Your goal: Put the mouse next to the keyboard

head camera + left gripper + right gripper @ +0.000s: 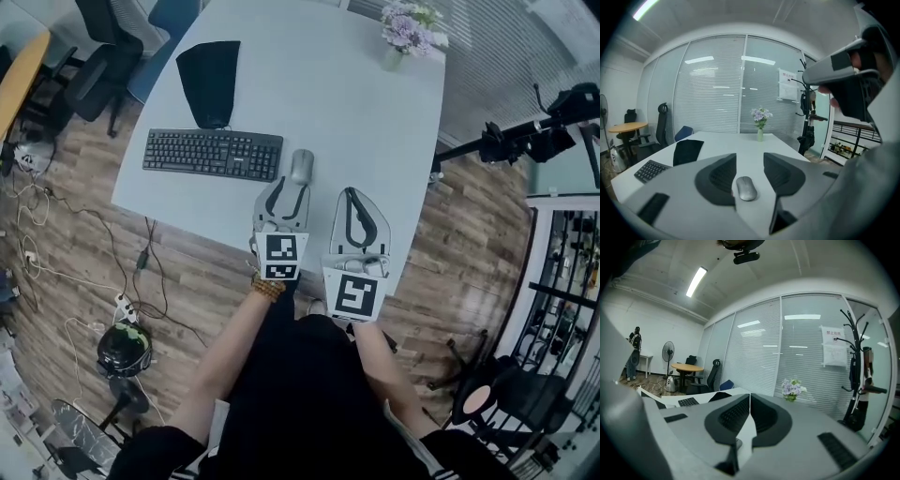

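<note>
Left gripper (749, 160) has its jaws moderately apart, gripping nothing; mouse (301, 167) lies on the table (375, 112) at its 12 o'clock, untouched, just beside the keyboard (213, 153) at 3 o'clock; right gripper (750, 397) is closed, empty.

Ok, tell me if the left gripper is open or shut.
Open. The left gripper has its jaws apart; the mouse lies between them, not pinched.

Ahead of my left gripper (749, 163) the surface (356, 112) lies bare; only the mouse (746, 188) sits between its jaws, keyboard (213, 153) just left, flowers (410, 26) far back.
</note>
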A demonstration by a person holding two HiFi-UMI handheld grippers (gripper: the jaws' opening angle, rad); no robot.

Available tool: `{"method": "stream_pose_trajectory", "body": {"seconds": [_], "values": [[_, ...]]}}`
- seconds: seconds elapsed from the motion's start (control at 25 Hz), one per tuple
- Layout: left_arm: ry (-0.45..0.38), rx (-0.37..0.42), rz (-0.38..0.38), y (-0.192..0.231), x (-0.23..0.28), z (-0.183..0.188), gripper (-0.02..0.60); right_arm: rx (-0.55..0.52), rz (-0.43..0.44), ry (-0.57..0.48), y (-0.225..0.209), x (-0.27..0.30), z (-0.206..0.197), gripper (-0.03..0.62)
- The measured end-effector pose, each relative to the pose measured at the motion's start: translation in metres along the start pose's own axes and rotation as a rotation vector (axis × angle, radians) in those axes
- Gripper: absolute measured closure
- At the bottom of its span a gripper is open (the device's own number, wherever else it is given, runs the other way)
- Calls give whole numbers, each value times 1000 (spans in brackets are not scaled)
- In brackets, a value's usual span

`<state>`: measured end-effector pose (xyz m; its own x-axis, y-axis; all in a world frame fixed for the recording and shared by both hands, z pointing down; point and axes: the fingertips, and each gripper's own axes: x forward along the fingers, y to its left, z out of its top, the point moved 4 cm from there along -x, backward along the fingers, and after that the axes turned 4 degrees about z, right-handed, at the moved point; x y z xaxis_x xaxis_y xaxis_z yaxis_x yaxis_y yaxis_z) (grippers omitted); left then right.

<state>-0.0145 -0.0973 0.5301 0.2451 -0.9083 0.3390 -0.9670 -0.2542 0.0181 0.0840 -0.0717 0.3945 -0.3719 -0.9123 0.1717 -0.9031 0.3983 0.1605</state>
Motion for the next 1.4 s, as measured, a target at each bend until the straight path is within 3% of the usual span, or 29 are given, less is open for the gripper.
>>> {"method": "stream_pose_trajectory", "body": {"seconds": [0.76,1.4], "values": [[172,2,-7,-12,72,-76,348,-18,-36,25,-5,29,-27,592],[309,-84,86,-15,111,-130,305,-57,-46,71,-25,36,-49,592]]}}
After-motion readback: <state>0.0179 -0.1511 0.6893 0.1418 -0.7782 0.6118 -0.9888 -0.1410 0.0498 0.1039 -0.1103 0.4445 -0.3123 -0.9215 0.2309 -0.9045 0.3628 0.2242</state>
